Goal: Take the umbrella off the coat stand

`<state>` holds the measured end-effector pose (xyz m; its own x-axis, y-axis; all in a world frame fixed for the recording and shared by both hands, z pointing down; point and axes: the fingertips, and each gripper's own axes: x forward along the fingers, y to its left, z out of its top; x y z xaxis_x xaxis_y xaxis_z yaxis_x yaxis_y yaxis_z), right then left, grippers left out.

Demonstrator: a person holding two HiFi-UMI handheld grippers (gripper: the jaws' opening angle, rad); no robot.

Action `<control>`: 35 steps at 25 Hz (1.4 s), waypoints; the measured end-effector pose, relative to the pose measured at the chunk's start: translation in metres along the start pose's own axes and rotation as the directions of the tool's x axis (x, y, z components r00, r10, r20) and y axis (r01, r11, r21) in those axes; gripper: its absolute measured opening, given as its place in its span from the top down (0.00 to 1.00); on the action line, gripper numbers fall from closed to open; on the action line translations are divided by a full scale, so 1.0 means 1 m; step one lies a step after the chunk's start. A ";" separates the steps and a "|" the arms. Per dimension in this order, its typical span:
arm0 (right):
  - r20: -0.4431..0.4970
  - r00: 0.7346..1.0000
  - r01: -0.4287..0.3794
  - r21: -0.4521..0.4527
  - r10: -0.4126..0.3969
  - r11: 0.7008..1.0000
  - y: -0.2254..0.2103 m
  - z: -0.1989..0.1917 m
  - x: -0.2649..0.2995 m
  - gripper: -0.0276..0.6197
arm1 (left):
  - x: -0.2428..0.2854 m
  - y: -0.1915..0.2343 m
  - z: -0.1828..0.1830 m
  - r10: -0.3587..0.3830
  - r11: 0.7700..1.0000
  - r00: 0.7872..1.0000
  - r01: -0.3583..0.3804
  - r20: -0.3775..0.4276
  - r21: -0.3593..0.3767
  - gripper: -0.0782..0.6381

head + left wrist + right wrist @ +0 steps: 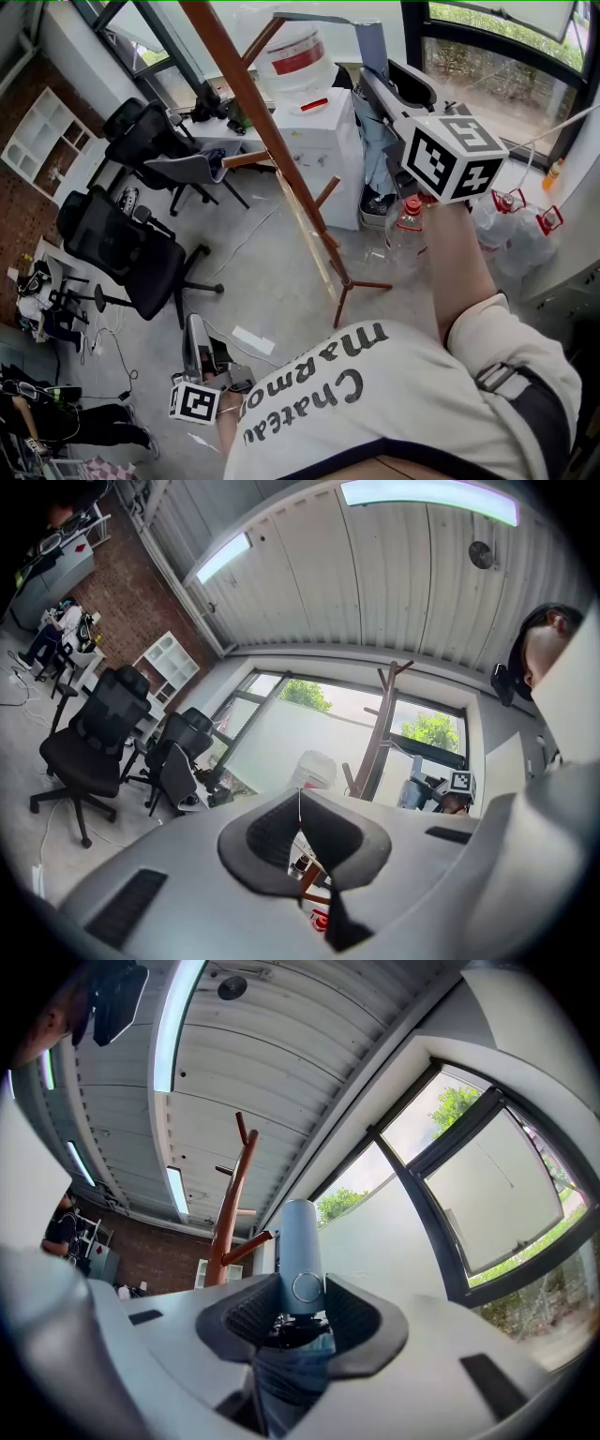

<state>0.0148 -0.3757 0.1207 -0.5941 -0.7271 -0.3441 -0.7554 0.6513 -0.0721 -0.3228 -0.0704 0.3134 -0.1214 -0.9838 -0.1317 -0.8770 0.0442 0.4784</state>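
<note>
The wooden coat stand (272, 150) slants across the head view; it also shows in the left gripper view (380, 728) and the right gripper view (232, 1208). My right gripper (372, 82) is raised beside it, shut on a folded grey-blue umbrella (373, 47). Its round handle (300, 1255) sticks up between the pads, and the bunched fabric (289, 1377) hangs below. A thin grey strap seems to run from the handle's top to an upper peg (267, 37). My left gripper (195, 324) hangs low on the left, shut and empty (300, 808).
Black office chairs (127, 248) (155, 141) stand on the left. Behind the stand is a white water dispenser (314, 131), and plastic water jugs (408, 234) (520, 220) lie by the window wall. The stand's feet (361, 286) spread over the grey floor. Cables trail at lower left.
</note>
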 end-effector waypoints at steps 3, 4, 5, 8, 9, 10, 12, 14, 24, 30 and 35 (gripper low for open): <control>-0.002 1.000 0.007 -0.005 -0.007 1.000 -0.001 -0.001 0.000 0.71 | -0.003 0.002 0.001 0.006 1.000 1.000 -0.006 0.008 -0.002 0.86; -0.001 1.000 0.009 -0.003 -0.009 1.000 -0.002 -0.002 0.000 0.71 | -0.004 0.003 0.000 0.009 1.000 1.000 -0.009 0.009 -0.003 0.86; -0.001 1.000 0.010 -0.001 -0.010 1.000 -0.002 -0.002 0.000 0.71 | -0.005 0.004 -0.001 0.013 1.000 1.000 -0.013 0.009 -0.004 0.86; -0.001 1.000 0.012 0.002 -0.012 1.000 -0.002 -0.003 0.001 0.71 | -0.007 0.006 0.000 0.019 1.000 1.000 -0.019 0.008 -0.008 0.86; -0.002 1.000 0.013 0.003 -0.013 1.000 -0.002 -0.003 0.001 0.71 | -0.006 0.006 0.000 0.019 1.000 1.000 -0.019 0.008 -0.008 0.86; -0.002 1.000 0.014 0.005 -0.014 1.000 -0.003 -0.003 0.002 0.71 | -0.006 0.006 0.001 0.020 1.000 1.000 -0.020 0.008 -0.008 0.86; -0.003 1.000 0.016 0.010 -0.016 1.000 -0.004 -0.004 0.004 0.71 | -0.005 0.006 0.001 0.019 1.000 1.000 -0.019 0.008 -0.007 0.86; -0.003 1.000 0.019 0.014 -0.019 1.000 -0.006 -0.006 0.004 0.71 | -0.005 0.006 0.001 0.020 1.000 1.000 -0.020 0.009 -0.006 0.86; -0.005 1.000 0.024 0.019 -0.024 1.000 -0.009 -0.010 0.003 0.71 | -0.004 0.004 0.004 0.021 1.000 1.000 -0.021 0.016 -0.002 0.86; 0.001 1.000 0.009 0.043 -0.009 0.999 -0.009 -0.010 0.002 0.72 | -0.005 0.004 0.005 0.018 1.000 1.000 -0.018 0.022 0.002 0.86; 0.014 1.000 -0.014 0.045 0.013 0.999 -0.006 -0.008 0.000 0.72 | -0.008 0.001 0.006 0.019 1.000 0.999 -0.019 0.029 0.002 0.86</control>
<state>0.0173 -0.3811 0.1286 -0.5998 -0.7154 -0.3584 -0.7341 0.6702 -0.1091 -0.3253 -0.0615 0.3098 -0.1518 -0.9773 -0.1480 -0.8757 0.0635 0.4787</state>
